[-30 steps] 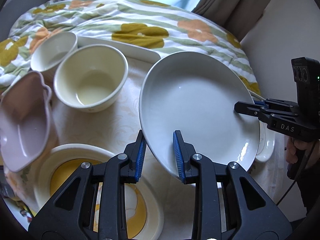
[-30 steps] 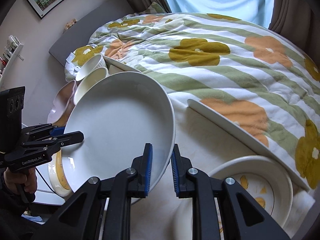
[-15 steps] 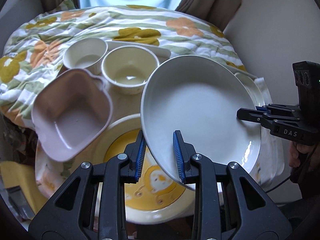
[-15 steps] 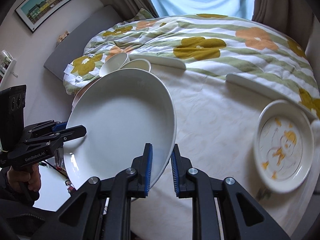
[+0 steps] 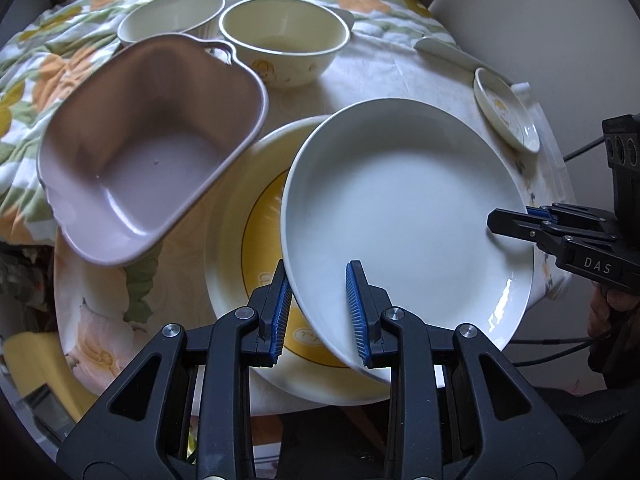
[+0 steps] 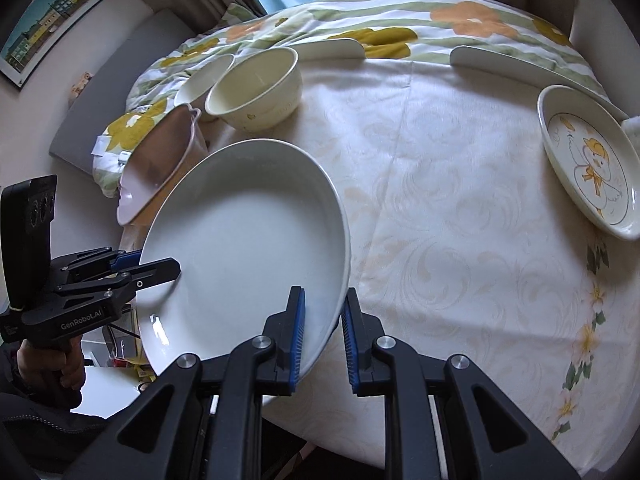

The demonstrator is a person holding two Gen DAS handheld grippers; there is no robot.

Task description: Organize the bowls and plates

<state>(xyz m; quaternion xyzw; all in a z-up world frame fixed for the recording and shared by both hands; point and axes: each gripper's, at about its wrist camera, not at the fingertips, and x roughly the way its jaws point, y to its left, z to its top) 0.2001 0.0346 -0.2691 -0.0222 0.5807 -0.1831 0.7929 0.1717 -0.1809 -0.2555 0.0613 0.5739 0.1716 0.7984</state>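
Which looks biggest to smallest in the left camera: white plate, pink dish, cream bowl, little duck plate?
1. White plate, though nearest the camera.
2. Pink dish, also near.
3. Cream bowl.
4. Duck plate, farthest off, so perhaps not truly smallest.

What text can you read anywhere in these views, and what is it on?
"DAS": on the right gripper body, seen from the left wrist.
"GenRobot.AI": on the left gripper body, seen from the right wrist.
Script on the yellow-ringed plate: too small and partly covered to read.
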